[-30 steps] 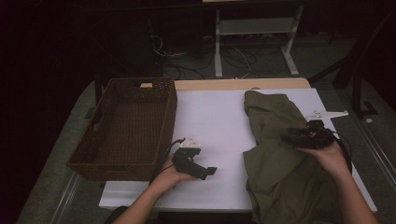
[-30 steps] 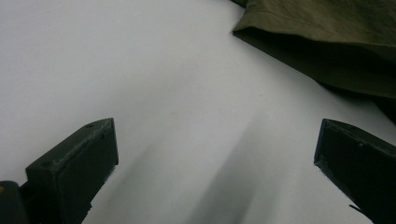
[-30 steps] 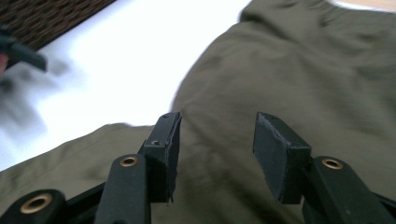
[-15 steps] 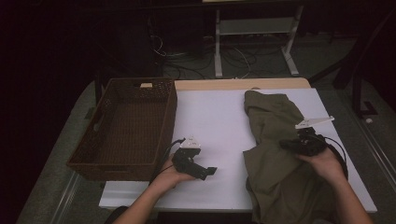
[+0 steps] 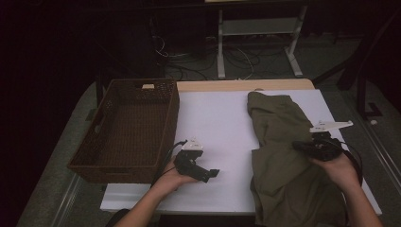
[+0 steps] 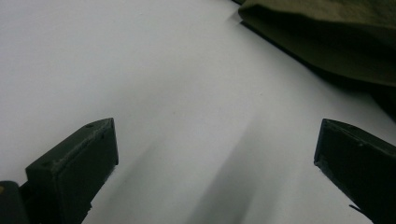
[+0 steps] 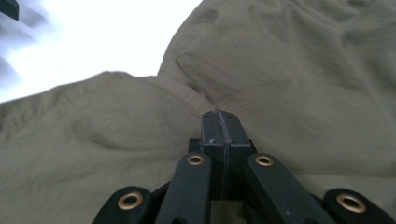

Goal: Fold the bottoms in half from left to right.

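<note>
An olive garment [image 5: 279, 156] lies crumpled on the right half of the white table [image 5: 217, 118] and hangs over its near edge. My right gripper [image 5: 299, 145] lies on top of it and points left. In the right gripper view its jaws [image 7: 219, 119] have just been closing and now meet on a seamed fold of the garment [image 7: 177, 95], whose edge runs in between the tips. My left gripper [image 5: 212, 174] rests on bare table near the front edge, and its jaws [image 6: 210, 163] stand wide open with nothing between them. The garment's edge [image 6: 327, 42] lies ahead of it.
A dark woven basket [image 5: 127, 127] stands on the left side of the table, beside the left hand. A white stand [image 5: 255, 28] and cables [image 5: 179, 52] are on the floor beyond the far edge. White table lies between the basket and the garment.
The right gripper has slid slightly nearer and to the left on the garment. The left hand and gripper have not moved.
</note>
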Action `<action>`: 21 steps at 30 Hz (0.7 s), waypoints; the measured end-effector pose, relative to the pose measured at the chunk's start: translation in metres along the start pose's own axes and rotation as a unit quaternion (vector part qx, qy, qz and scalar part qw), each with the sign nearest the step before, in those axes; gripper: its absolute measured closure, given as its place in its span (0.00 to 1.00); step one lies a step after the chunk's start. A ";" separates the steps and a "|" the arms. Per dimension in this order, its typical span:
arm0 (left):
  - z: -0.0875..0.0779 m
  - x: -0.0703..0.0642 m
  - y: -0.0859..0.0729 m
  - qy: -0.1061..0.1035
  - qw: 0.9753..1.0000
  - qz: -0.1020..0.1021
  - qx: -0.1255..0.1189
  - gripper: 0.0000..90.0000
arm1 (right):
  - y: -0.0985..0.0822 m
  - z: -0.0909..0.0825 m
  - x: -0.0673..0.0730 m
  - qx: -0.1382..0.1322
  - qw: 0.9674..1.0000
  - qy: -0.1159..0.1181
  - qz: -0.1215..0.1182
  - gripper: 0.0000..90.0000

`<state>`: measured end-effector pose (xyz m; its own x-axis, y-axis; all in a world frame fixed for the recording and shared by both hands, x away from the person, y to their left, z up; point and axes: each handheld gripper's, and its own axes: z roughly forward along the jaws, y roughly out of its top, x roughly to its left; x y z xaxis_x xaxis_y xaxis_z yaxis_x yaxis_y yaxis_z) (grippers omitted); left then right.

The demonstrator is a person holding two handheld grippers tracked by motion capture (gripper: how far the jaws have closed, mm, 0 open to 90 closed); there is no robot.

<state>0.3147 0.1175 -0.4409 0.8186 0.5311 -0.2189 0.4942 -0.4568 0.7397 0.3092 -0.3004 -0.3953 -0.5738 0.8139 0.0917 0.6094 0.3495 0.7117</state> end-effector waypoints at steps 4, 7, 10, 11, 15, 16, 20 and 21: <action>0.000 0.001 0.000 0.000 1.000 0.001 0.002 0.00 | -0.009 -0.011 -0.004 -0.004 1.000 -0.008 0.008 0.99; 0.000 0.001 0.000 0.000 1.000 0.000 0.001 0.00 | -0.019 -0.017 -0.008 0.002 1.000 -0.019 0.012 0.99; 0.000 0.001 0.000 0.001 1.000 0.002 0.002 0.00 | -0.030 -0.024 -0.013 0.007 0.999 -0.027 0.022 0.99; 0.000 0.001 0.000 0.001 1.000 0.001 0.002 0.00 | -0.034 -0.026 -0.015 0.010 0.999 -0.029 0.027 0.99; 0.000 0.001 0.000 0.001 1.000 -0.001 0.001 0.00 | -0.054 -0.031 -0.024 0.030 0.998 -0.044 0.043 0.99; 0.000 0.001 0.000 0.002 1.000 -0.001 0.002 0.00 | -0.059 -0.031 -0.027 0.034 0.997 -0.046 0.048 0.99; 0.001 0.000 0.000 0.001 1.000 0.001 0.003 0.00 | -0.066 -0.031 -0.032 0.042 0.996 -0.053 0.055 0.99; 0.001 0.000 0.000 0.000 1.000 0.001 0.003 0.00 | -0.065 -0.032 -0.032 0.037 0.996 -0.053 0.056 0.97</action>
<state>0.3151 0.1164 -0.4418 0.8201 0.5294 -0.2173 0.4937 -0.4625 0.7364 0.2705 -0.3643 -0.4221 -0.4421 0.8923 0.0910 0.7076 0.2846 0.6467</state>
